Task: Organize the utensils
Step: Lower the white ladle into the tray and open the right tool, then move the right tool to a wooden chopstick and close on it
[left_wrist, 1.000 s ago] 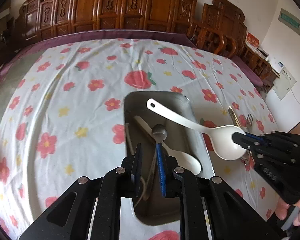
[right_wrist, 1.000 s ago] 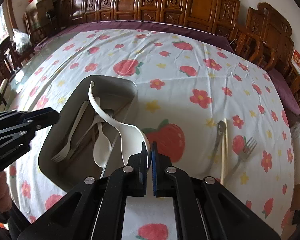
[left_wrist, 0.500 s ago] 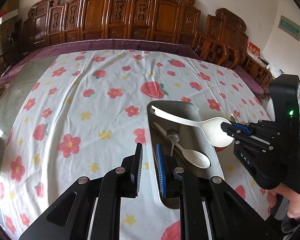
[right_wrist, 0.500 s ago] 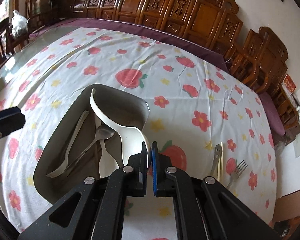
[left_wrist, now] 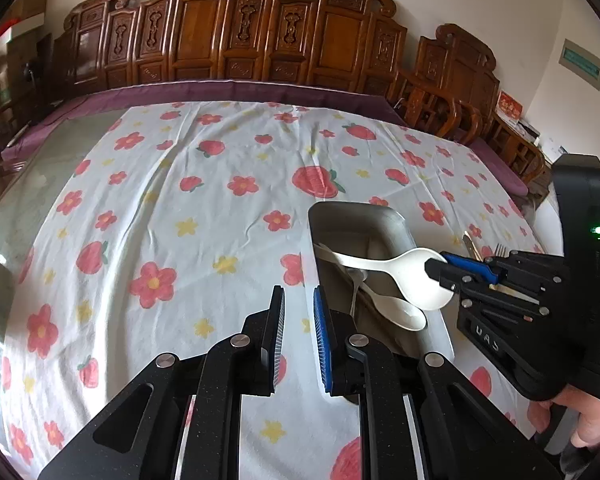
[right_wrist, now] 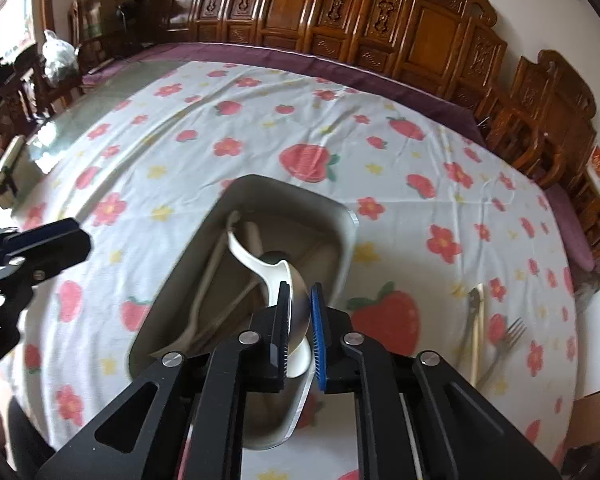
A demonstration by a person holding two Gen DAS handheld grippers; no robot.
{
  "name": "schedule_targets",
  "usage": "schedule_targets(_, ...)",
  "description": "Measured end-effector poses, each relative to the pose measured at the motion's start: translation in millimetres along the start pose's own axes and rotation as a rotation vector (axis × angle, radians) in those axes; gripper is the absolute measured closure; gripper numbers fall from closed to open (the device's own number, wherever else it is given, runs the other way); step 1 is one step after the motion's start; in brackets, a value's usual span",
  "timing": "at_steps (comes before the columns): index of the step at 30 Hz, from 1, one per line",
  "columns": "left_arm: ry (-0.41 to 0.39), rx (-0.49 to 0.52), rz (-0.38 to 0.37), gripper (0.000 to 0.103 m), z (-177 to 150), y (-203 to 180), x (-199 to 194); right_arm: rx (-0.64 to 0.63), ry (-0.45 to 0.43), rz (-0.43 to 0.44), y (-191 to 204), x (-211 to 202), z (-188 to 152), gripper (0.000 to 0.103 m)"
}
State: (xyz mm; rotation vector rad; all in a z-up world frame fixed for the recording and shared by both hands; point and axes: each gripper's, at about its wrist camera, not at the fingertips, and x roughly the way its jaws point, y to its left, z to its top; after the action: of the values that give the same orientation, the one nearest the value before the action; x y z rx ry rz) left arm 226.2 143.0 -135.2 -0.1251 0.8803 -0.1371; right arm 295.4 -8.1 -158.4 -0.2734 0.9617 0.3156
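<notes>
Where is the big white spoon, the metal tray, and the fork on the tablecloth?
big white spoon (left_wrist: 422,280): left wrist view, on its bowl.
metal tray (right_wrist: 350,224): right wrist view, on its far right rim.
fork (right_wrist: 514,330): right wrist view, on its tines.

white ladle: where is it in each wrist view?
Left wrist: ladle at right of centre, bowl in the right gripper, handle over the tray.
Right wrist: ladle at centre, bowl between the fingers.
Shared landmark: the tray, and the fork on the cloth.
</notes>
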Motion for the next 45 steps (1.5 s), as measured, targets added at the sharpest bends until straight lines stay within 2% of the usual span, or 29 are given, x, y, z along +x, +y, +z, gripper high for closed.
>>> schedule_targets(5, -0.001, 0.0, 0.004, 0.089, 0, 0, -2, 0.053, 0.015, 0.18, 4, -2, -4, 0.079)
schedule_targets(7, -0.002, -0.001, 0.005, 0.089, 0, 0, -4, 0.066, 0.019, 0.226, 4, -3, -6, 0.068)
schedule_targets(11, -0.003, 0.002, 0.006, 0.089, 0, -1, -6, 0.068, 0.012, 0.246, 1, -7, -10, 0.067)
schedule_targets(13, -0.003, 0.004, 0.006, 0.088, 0, -3, -6, 0.063, 0.005, 0.24, -4, -11, -13, 0.067)
schedule_targets(16, -0.006, 0.011, 0.003, 0.079, -1, -9, -9, 0.063, -0.009, 0.23, -15, -18, -20, 0.067)
schedule_targets(19, -0.005, 0.023, 0.001, 0.078, -1, -19, -10, 0.071, -0.028, 0.226, -31, -26, -28, 0.067)
schedule_targets(23, -0.012, 0.04, -0.004, 0.065, -3, -36, -12, 0.086, -0.047, 0.214, -57, -39, -46, 0.067)
schedule_targets(32, -0.019, 0.103, -0.031, 0.063, -5, -76, -11, 0.141, -0.059, 0.149, -121, -59, -99, 0.067)
schedule_targets(33, -0.019, 0.108, -0.035, 0.061, -5, -80, -11, 0.147, -0.058, 0.139, -129, -60, -104, 0.067)
schedule_targets(34, -0.021, 0.113, -0.042, 0.05, -5, -85, -10, 0.15, -0.058, 0.133, -134, -61, -108, 0.067)
schedule_targets(35, -0.028, 0.118, -0.049, 0.046, -6, -90, -11, 0.154, -0.056, 0.125, -141, -62, -113, 0.067)
schedule_targets(38, -0.027, 0.142, -0.059, 0.044, -7, -104, -8, 0.17, -0.045, 0.108, -159, -61, -126, 0.067)
schedule_targets(40, -0.027, 0.147, -0.077, 0.037, -10, -113, -6, 0.182, -0.035, 0.098, -171, -59, -134, 0.067)
schedule_targets(42, -0.026, 0.151, -0.088, 0.035, -12, -120, -4, 0.192, -0.029, 0.094, -178, -56, -138, 0.068)
schedule_targets(45, -0.009, 0.16, -0.105, 0.034, -16, -131, 2, 0.206, -0.012, 0.09, -189, -49, -146, 0.076)
